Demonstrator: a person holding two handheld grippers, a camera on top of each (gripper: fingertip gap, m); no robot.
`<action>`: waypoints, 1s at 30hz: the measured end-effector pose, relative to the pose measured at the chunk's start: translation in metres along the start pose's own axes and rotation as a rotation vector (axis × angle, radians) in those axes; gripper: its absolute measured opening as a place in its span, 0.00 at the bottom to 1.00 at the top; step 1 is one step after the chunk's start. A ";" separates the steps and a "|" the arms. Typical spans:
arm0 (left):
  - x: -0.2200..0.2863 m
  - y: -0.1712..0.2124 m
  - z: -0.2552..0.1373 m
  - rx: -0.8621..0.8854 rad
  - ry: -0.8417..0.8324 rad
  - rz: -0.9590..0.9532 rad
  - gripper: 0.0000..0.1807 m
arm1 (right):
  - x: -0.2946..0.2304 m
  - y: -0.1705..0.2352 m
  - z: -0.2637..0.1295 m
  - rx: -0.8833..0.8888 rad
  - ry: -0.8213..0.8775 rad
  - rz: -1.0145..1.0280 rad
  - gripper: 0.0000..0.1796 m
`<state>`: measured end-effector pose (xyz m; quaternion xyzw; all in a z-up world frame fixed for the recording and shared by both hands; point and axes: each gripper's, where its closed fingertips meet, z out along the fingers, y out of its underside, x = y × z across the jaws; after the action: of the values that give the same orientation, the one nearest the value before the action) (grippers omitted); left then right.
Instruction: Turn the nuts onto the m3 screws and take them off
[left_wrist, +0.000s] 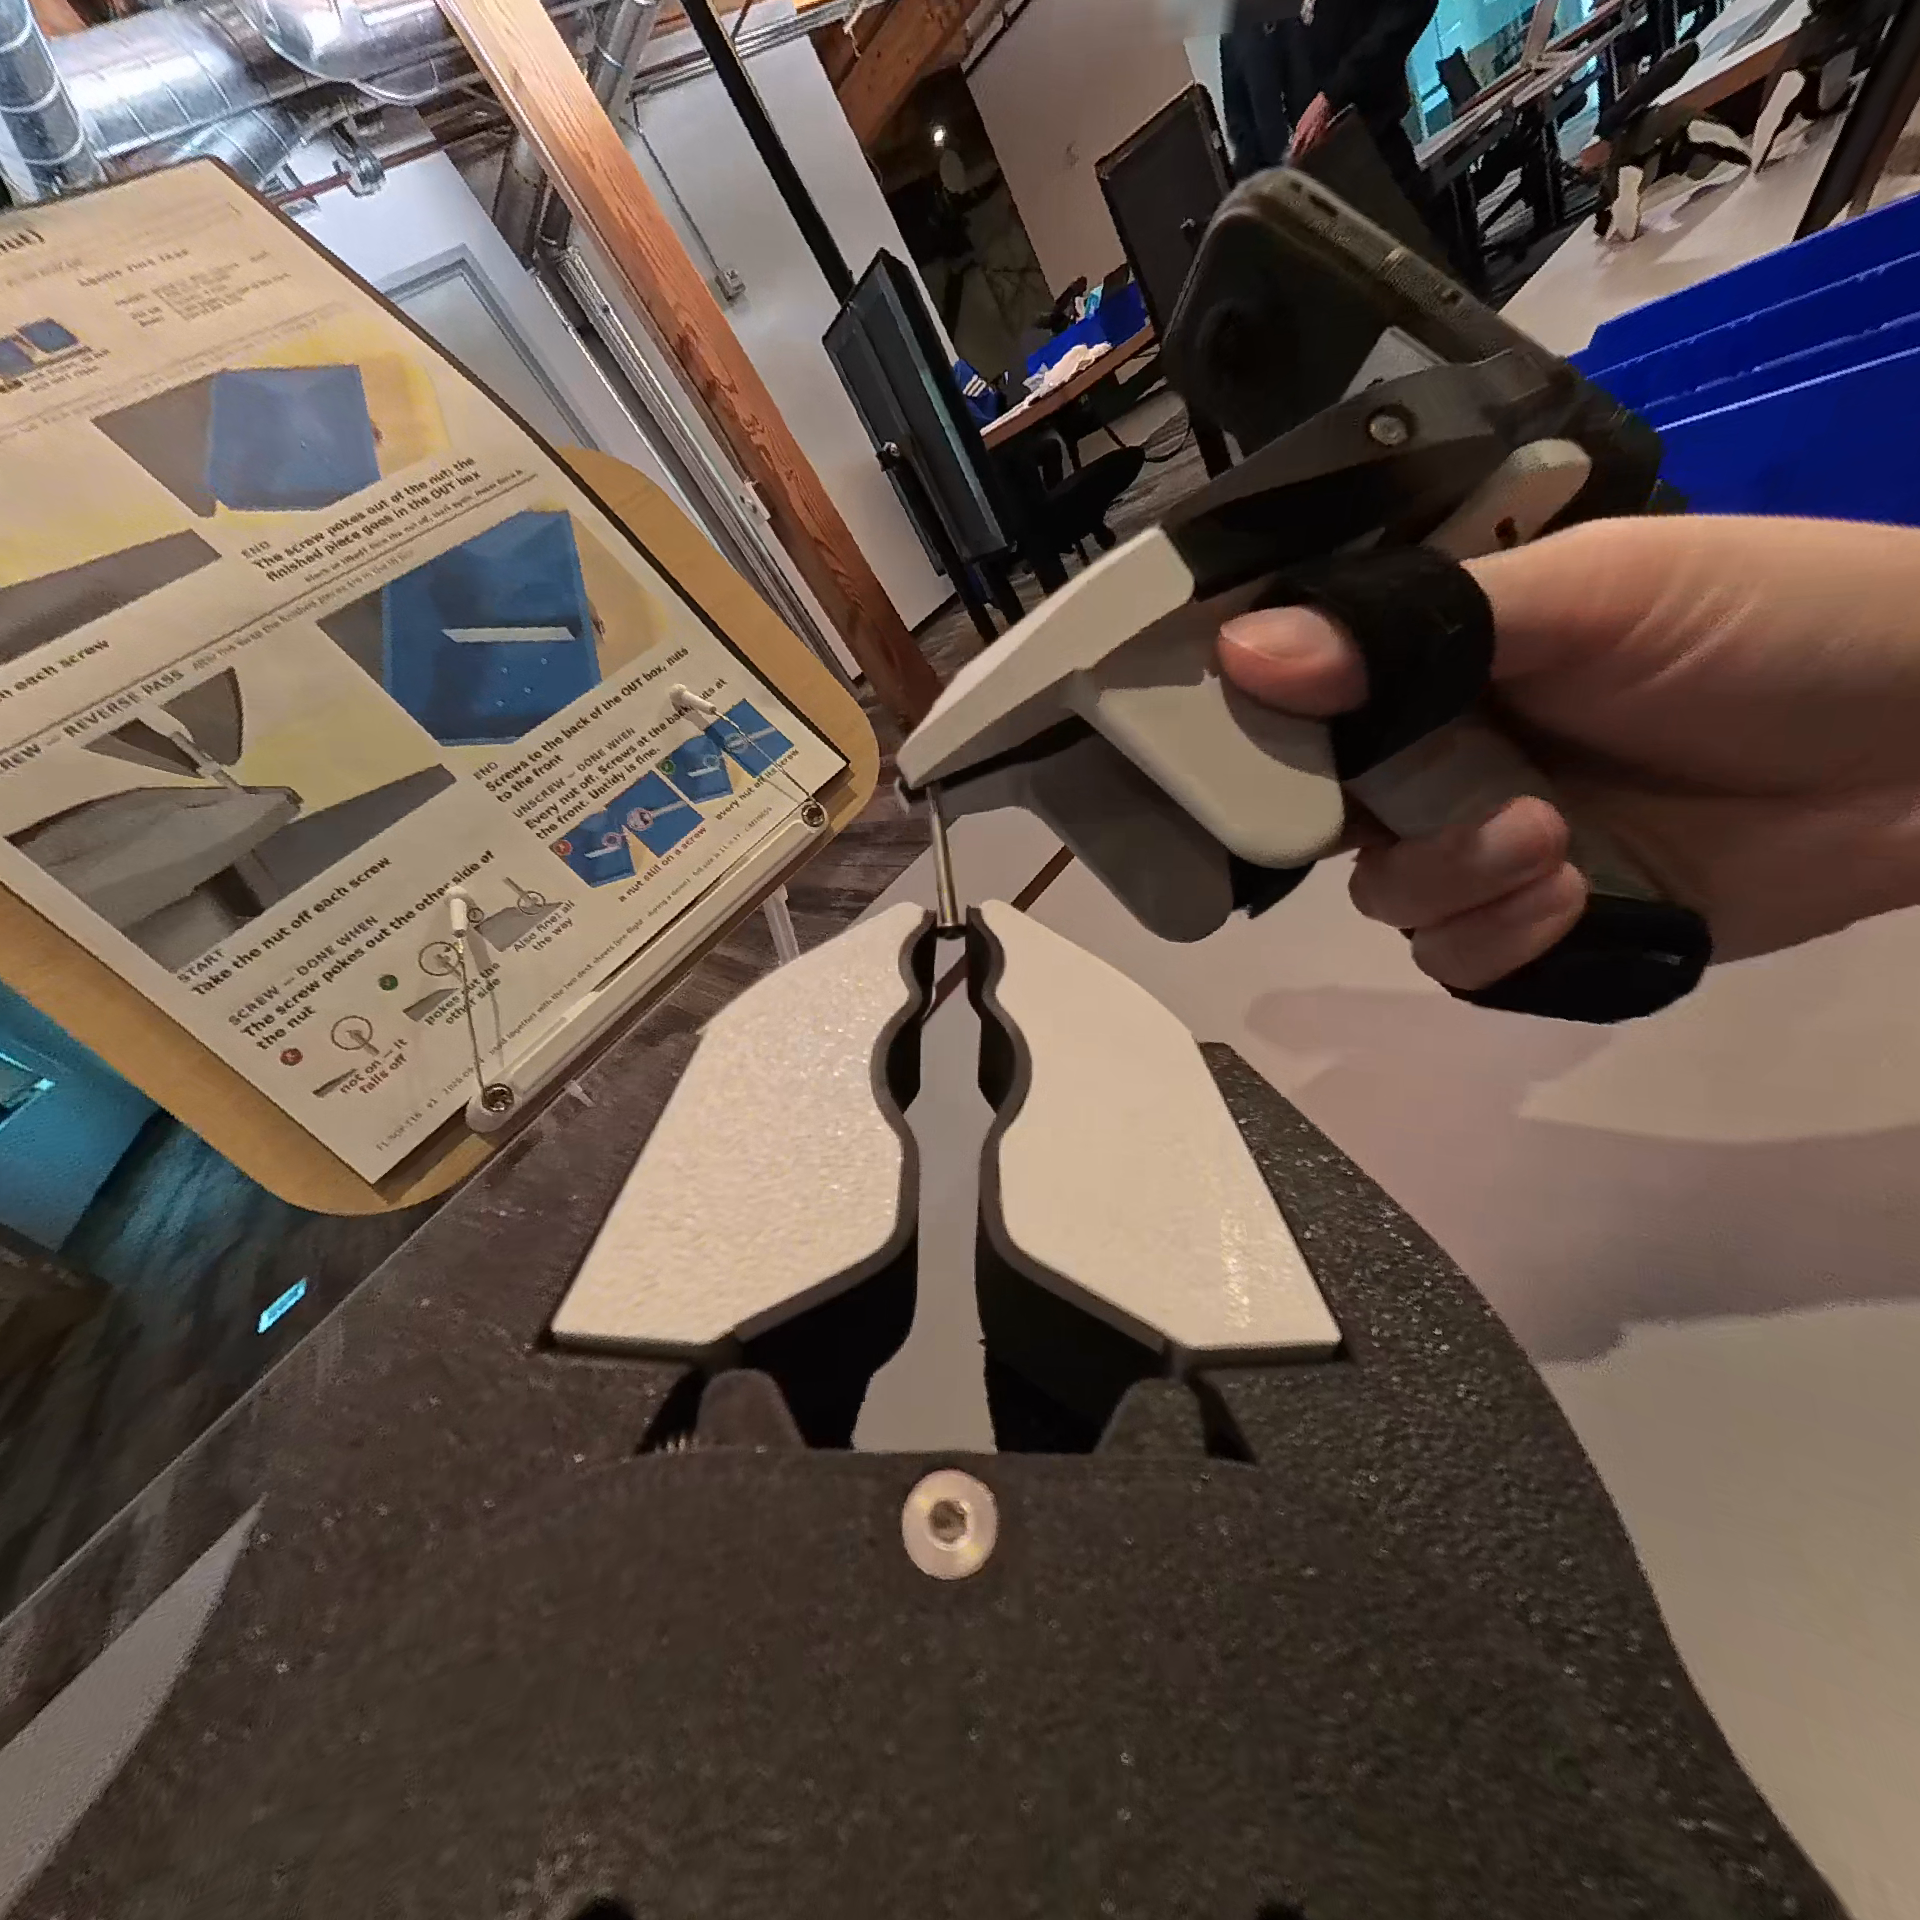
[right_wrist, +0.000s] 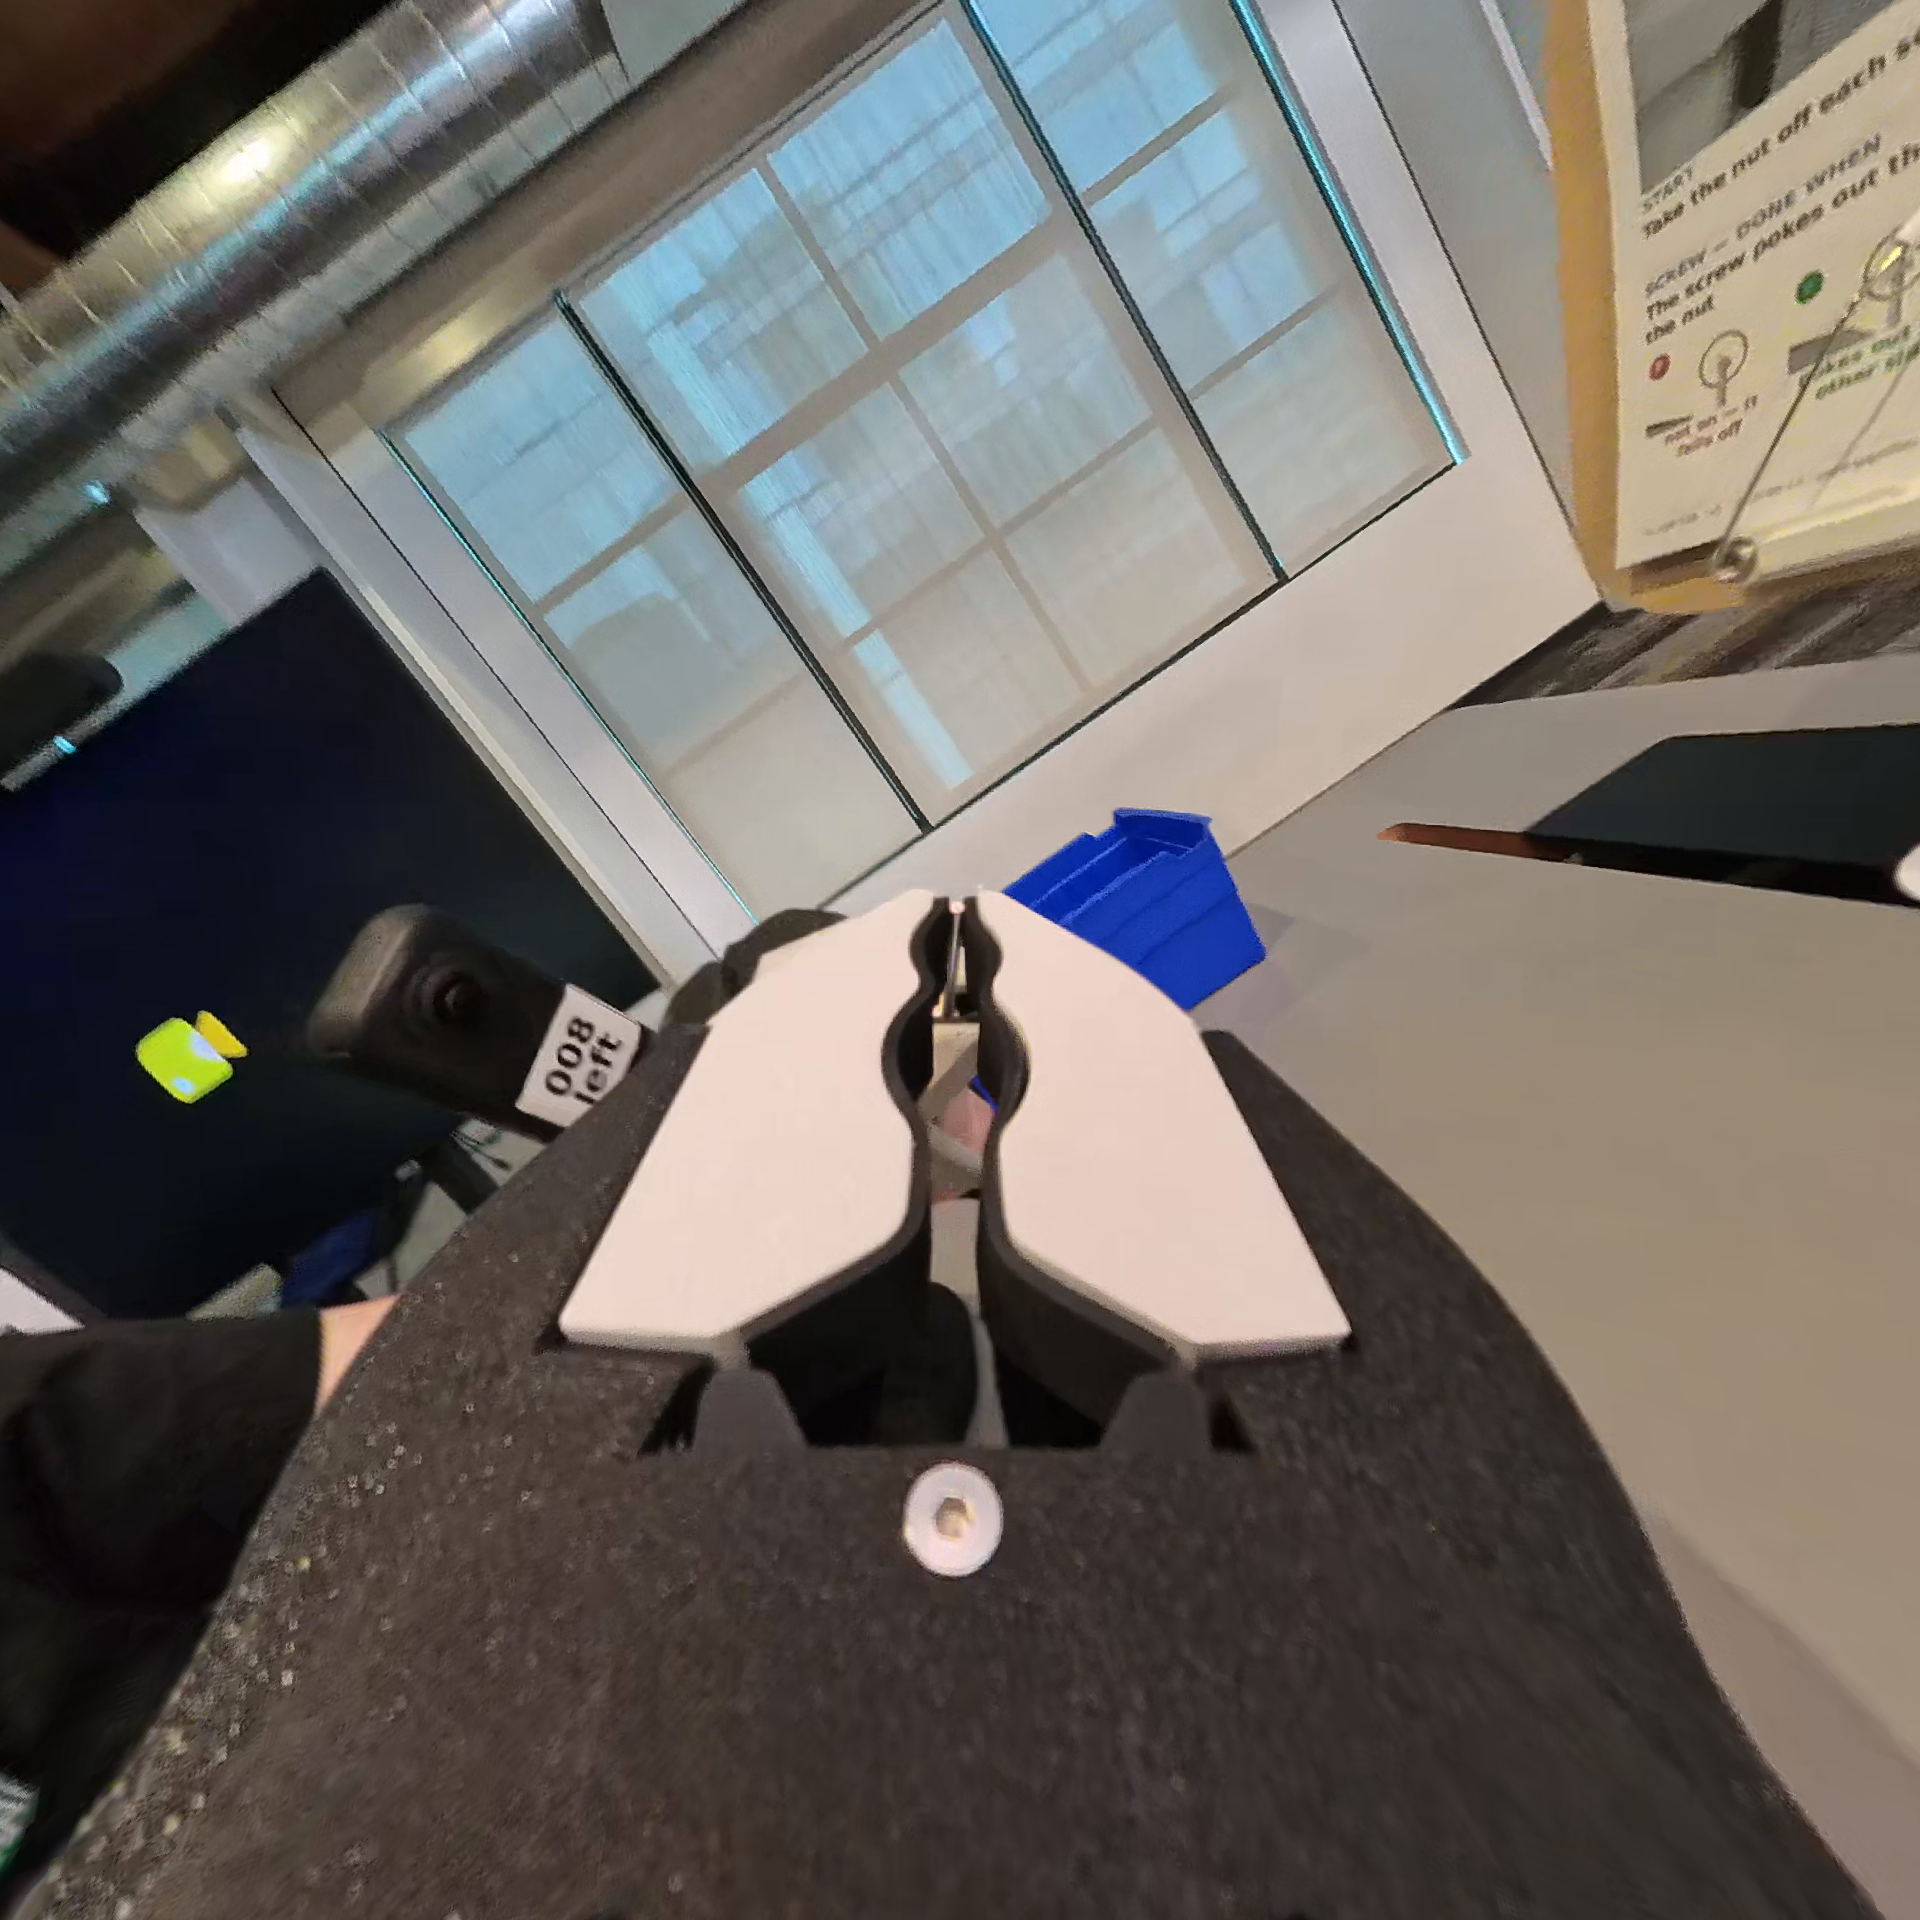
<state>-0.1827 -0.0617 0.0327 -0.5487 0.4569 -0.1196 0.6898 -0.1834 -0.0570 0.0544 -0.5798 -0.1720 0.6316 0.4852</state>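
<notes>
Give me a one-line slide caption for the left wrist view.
Left gripper and right gripper pinch opposite ends of a thin metal screw beside a paper instruction board.

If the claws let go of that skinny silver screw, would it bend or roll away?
The thin silver metal screw looks stiff, so it probably wouldn't bend. It spans straight between the left claw and right claw. Being round and slim, it would likely roll on the smooth grey table, and seems very light.

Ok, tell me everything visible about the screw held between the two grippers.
The screw is a thin, dark metal rod, nearly upright. Its lower end sits between the shut tips of the left gripper; its upper end meets the tips of the right gripper. No nut can be made out. It hangs in the air above the table.
</notes>
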 end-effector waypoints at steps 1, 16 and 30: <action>0.001 0.000 0.000 -0.004 0.009 -0.010 0.03 | 0.000 0.001 0.000 -0.016 0.008 -0.035 0.01; 0.011 0.005 -0.008 -0.177 0.419 -0.477 0.05 | 0.004 0.022 0.001 -0.235 0.111 -0.247 0.01; 0.026 0.027 -0.004 -0.384 0.645 -0.643 0.02 | 0.018 0.035 -0.005 -0.302 0.089 -0.094 0.01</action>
<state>-0.1810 -0.0717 -0.0034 -0.7141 0.4687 -0.4037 0.3277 -0.1911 -0.0608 0.0153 -0.6649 -0.2704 0.5489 0.4284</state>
